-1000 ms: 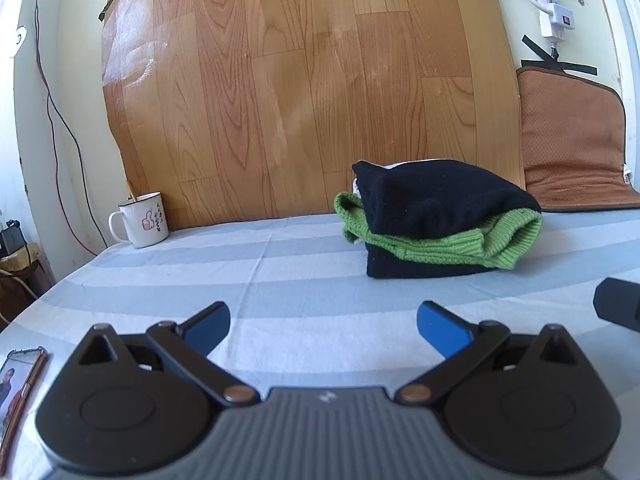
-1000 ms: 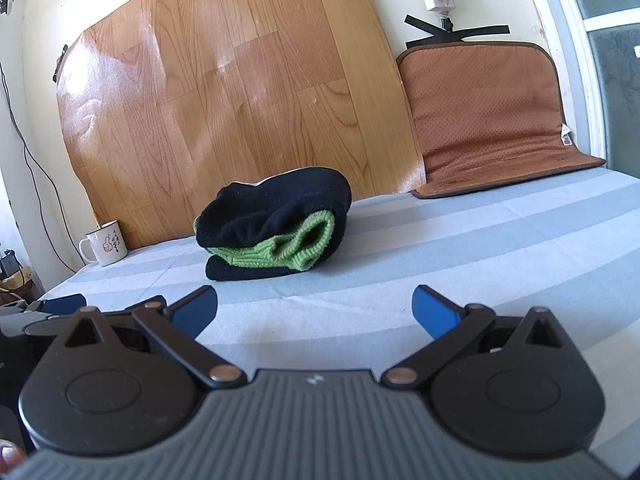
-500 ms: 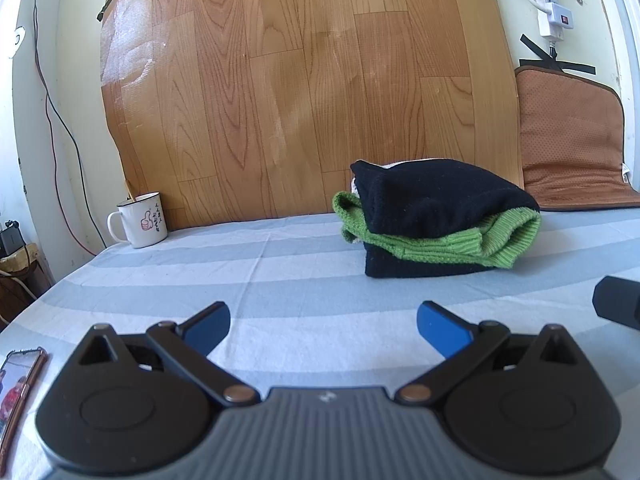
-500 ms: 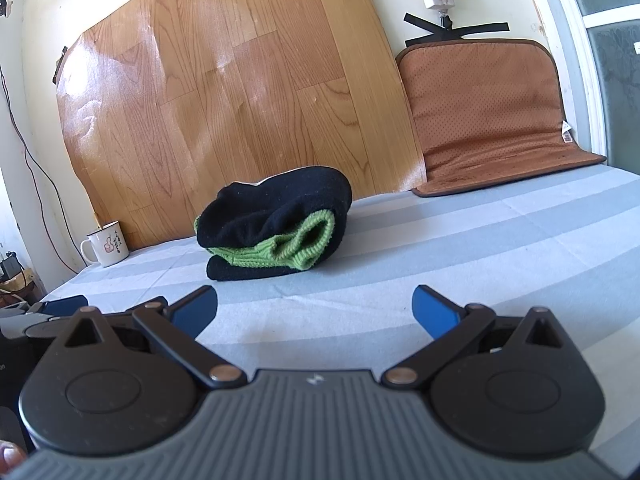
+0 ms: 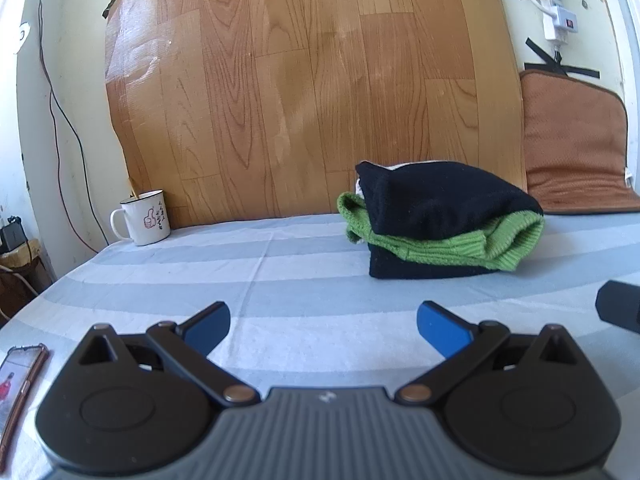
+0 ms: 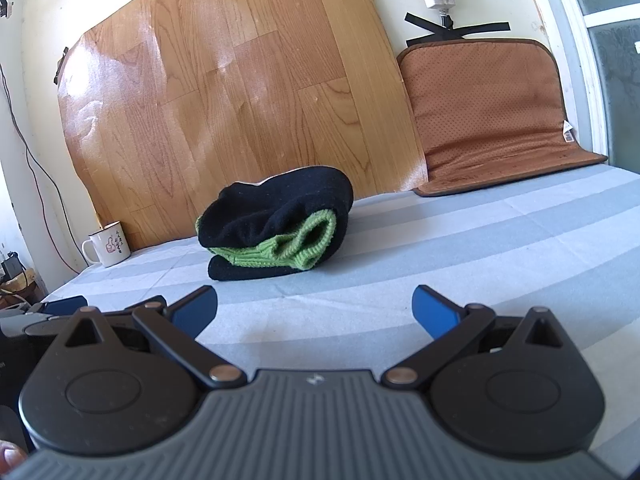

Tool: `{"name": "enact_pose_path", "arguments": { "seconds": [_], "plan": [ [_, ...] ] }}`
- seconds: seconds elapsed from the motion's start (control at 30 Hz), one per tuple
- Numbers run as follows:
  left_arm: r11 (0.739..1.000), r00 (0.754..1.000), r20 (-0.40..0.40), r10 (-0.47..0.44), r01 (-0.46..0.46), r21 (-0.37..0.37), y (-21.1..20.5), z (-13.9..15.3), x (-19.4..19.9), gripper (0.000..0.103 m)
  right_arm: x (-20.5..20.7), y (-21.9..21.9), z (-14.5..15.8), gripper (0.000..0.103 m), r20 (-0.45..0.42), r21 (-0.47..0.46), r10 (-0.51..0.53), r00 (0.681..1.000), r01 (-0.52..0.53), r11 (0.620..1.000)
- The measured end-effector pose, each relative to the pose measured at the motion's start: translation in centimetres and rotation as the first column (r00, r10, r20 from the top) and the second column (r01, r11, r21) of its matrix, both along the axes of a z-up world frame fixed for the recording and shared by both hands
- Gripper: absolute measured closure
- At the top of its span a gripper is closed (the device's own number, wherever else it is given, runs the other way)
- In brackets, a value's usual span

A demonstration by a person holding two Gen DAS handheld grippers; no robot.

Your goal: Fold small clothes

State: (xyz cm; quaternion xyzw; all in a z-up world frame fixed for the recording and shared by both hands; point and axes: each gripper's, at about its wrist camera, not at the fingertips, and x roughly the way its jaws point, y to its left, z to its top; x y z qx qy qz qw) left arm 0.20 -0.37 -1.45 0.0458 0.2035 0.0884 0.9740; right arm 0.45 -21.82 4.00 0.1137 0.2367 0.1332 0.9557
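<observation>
Phone [image 5: 20,384] cut off at 8 o'clock edge of left view; folded black-green garment [image 5: 444,224] hides a white bit behind. Left gripper [image 5: 323,326] & right gripper [image 6: 315,308] low over striped sheet [image 5: 280,276], both spread wide, holding nothing. Garment at 1 o'clock, well apart.

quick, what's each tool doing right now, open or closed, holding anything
Left tool: open, holding nothing, short of the folded black and green garment.
Right tool: open, holding nothing.
</observation>
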Motion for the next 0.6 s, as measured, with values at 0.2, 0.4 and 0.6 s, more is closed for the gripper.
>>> {"name": "enact_pose_path", "arguments": {
  "seconds": [0.2, 0.4, 0.6],
  "plan": [
    [0.998, 0.999, -0.028, -0.029, 0.027, -0.056, 0.8, 0.4, 0.2, 0.000, 0.3, 0.0, 0.0, 0.000, -0.012, 0.001, 0.013, 1.000, -0.013, 1.000],
    [0.996, 0.998, -0.043, -0.044, 0.040, -0.077, 1.4, 1.4, 0.1, 0.000, 0.3, -0.2, 0.0, 0.000, -0.019, 0.009, 0.015, 1.000, -0.015, 1.000],
    [0.996, 0.998, -0.018, -0.055, 0.053, -0.078, 1.3, 2.6, -0.5, 0.000, 0.3, -0.2, 0.0, 0.000, -0.019, 0.011, 0.016, 1.000, -0.015, 1.000]
  ]
}}
